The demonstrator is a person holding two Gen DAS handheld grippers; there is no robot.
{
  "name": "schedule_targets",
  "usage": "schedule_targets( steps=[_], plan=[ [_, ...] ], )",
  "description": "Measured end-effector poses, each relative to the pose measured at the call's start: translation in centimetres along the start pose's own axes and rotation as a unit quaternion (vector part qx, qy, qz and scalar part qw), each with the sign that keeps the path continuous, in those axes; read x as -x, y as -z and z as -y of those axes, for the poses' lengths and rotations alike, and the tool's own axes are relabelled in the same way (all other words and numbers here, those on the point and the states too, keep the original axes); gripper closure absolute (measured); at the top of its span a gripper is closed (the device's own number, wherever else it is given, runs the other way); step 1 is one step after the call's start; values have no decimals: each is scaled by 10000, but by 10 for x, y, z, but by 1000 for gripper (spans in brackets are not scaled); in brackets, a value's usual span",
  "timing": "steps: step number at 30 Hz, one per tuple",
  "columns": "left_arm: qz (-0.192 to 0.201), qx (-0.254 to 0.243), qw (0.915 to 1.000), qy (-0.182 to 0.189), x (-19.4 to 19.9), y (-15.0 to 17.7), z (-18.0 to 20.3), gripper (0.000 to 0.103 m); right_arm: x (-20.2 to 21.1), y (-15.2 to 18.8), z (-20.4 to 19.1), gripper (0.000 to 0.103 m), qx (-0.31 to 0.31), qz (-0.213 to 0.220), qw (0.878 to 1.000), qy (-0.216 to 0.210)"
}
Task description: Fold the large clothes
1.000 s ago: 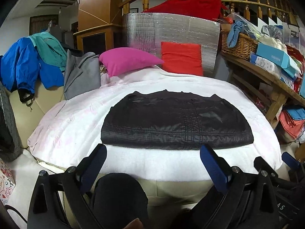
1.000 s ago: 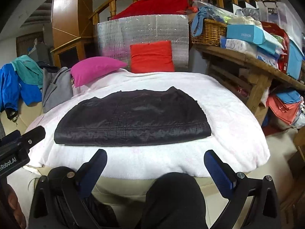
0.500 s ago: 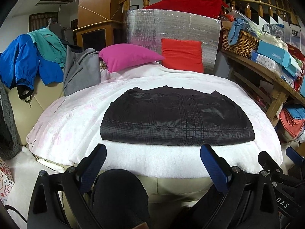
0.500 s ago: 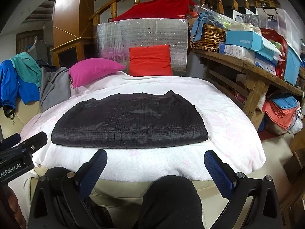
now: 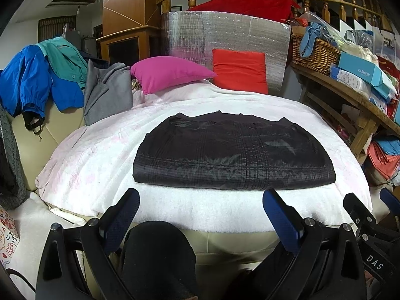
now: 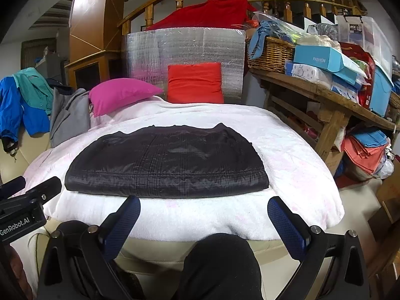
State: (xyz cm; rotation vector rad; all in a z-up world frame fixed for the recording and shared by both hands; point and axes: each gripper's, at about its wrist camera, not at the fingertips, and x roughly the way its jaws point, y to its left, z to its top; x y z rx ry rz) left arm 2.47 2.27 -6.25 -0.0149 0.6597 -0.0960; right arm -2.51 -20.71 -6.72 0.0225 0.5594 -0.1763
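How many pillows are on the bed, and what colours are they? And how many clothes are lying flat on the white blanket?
Pink pillow: 1
Red pillow: 1
Folded black garment flat on the white blanket: 1
Total: 3

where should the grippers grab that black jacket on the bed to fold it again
Likely the two near corners of the black jacket: it lies flat, already folded into a wide slab, with its thick straight edge facing the grippers on the white blanket. Bring the open left gripper to the near left corner and the open right gripper to the near right, low from the front, one finger slipping under the edge.
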Motion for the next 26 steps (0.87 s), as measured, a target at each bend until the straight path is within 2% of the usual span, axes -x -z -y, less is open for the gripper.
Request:
schedule_targets(
  steps=[26],
  plan=[
    [73, -125, 9999, -30, 0, 2, 3, 4, 2, 0, -2, 0, 50, 30, 10000, 39]
  ],
)
